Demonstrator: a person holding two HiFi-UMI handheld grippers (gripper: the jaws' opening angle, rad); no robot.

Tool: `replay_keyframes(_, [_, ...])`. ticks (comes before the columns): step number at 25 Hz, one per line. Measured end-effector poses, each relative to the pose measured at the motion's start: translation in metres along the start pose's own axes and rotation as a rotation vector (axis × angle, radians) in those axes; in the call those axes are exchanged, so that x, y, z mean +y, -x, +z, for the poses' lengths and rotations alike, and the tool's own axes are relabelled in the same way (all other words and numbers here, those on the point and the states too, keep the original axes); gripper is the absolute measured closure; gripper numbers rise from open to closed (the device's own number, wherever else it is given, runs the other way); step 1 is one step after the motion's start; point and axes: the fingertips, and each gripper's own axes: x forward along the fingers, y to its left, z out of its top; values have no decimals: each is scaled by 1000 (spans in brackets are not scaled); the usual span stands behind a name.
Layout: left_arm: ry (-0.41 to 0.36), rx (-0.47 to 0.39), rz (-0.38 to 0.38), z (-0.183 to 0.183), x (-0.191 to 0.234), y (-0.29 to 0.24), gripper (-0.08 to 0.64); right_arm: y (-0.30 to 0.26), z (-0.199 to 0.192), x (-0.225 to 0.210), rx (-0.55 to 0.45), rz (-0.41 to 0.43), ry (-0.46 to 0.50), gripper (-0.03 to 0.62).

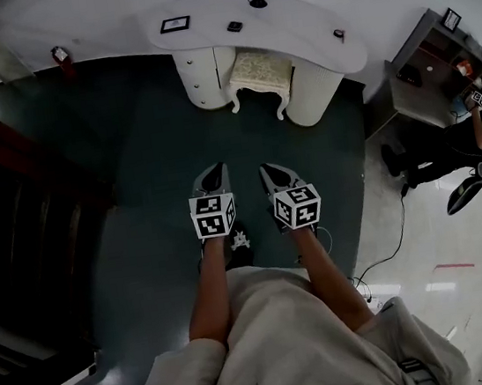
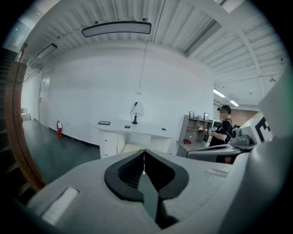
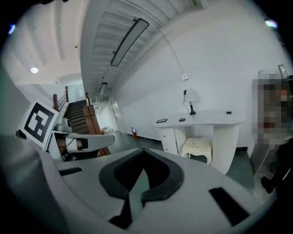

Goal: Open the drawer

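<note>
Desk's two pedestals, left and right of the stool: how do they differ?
Shape: left pedestal flat-faced, right pedestal rounded. Front: left pedestal has drawer fronts with small knobs, right pedestal is ribbed, no knobs visible. Both white, under the desk top, flanking the stool.

A long ceiling lamp (image 2: 116,28) lights the white wall (image 2: 91,87) evenly; the head view is dim, its dark floor (image 1: 142,245) near black at left; fisheye bending and black corners throughout; the left gripper (image 2: 144,153) looms soft.
</note>
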Motion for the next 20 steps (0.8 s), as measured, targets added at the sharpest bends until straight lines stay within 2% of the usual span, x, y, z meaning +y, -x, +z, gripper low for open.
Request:
replay_keyframes(4, [35,28,-9,1,28,-41,551,-35,6,-14,33,-14,10,577])
replay_keyframes(7, [33,29,-20,15,45,-65,551,-60,13,-23,50,-30,-6,577])
replay_keyframes(10, [36,22,-33,28,66,-83,551,-85,24,-31,49,-103,-26,577])
replay_keyframes(14, [54,13,-15,28,109,-95,551,-118,32,-33,37,-180,10,577])
replay_keyframes(20, [133,52,22,10,156,-97,551,-144,35,-35,28,-186,-1,577])
